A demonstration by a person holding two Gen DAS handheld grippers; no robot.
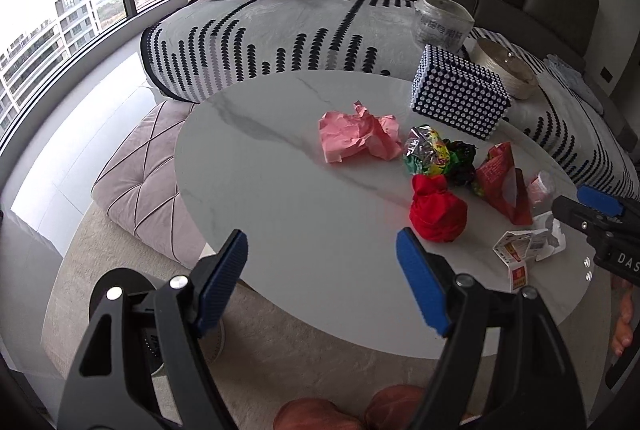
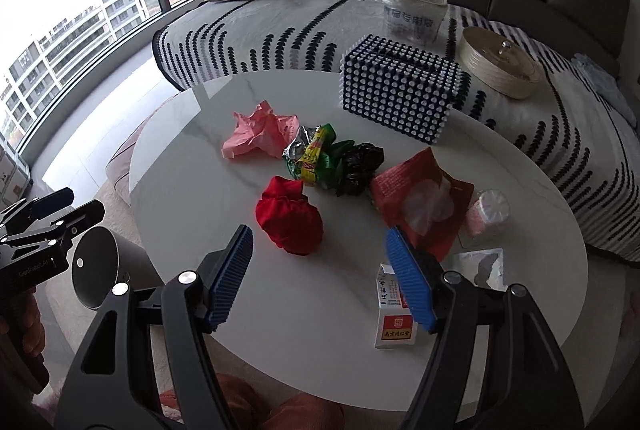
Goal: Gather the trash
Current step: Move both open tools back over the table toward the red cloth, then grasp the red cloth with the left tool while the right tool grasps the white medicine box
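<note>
Trash lies clustered right of centre on the round white marble-patterned tabletop (image 2: 500, 157): a crumpled pink paper sheet (image 2: 260, 134), a twisted green-and-yellow foil snack wrapper (image 2: 314, 157), a wadded black plastic bag (image 2: 358, 169), a bunched red cloth ball (image 2: 290, 218), a torn red pouch with a clear window (image 2: 420, 203), a small pink-and-white lidded cup (image 2: 488, 216) and a flattened white carton with a red label (image 2: 394, 314). The wrapper touches both the pink sheet and the black bag; the red ball sits just in front of them.

Left gripper (image 1: 320, 282), lower centre of the left wrist view, stands wide apart with nothing between its blue pads. Right gripper (image 2: 318, 276) is likewise spread wide and holds nothing; one blue pad covers part of the carton. In the left view the right gripper enters at the right edge, cut off by the frame, and hides part of the torn white packaging. Print on the carton is too small to read.
</note>
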